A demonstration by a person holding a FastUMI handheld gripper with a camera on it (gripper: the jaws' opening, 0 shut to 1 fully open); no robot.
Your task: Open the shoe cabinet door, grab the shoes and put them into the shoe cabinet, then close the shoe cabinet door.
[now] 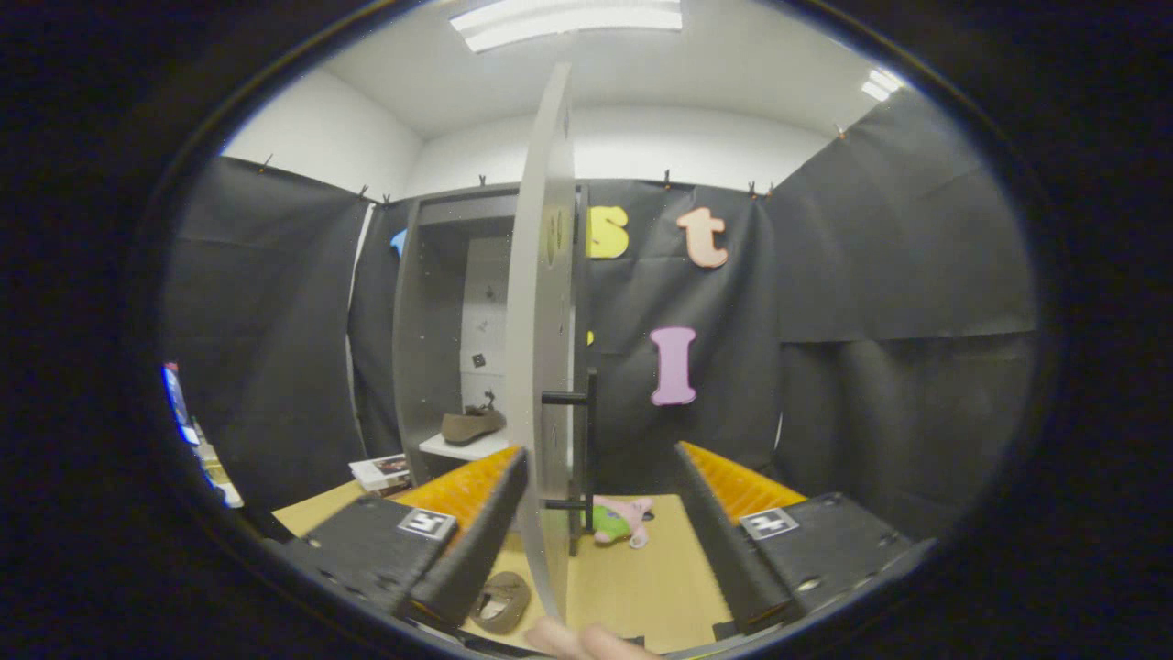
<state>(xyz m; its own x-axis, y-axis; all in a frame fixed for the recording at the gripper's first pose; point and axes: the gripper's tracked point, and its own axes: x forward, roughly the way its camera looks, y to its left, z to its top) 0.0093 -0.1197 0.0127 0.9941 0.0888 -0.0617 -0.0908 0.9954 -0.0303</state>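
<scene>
Grey cabinet (431, 302) stands against the booth wall with its door (542, 321) swung wide, seen almost edge-on; the door's edge runs down between the two fingers of the gripper (600, 500), nearer the left one; the jaws are spread and press on nothing; a black handle (586, 449) sits on the door's right face, just ahead of the fingers; one brown shoe (472, 424) rests on a white shelf (463, 447) inside the cabinet, beyond the left finger; another shoe (502, 600) lies on the tan table (641, 587) beside the left finger; a plush toy (pink and green) (621, 521) lies past the handle; fingertips (586, 642) of a hand show below the door.
</scene>
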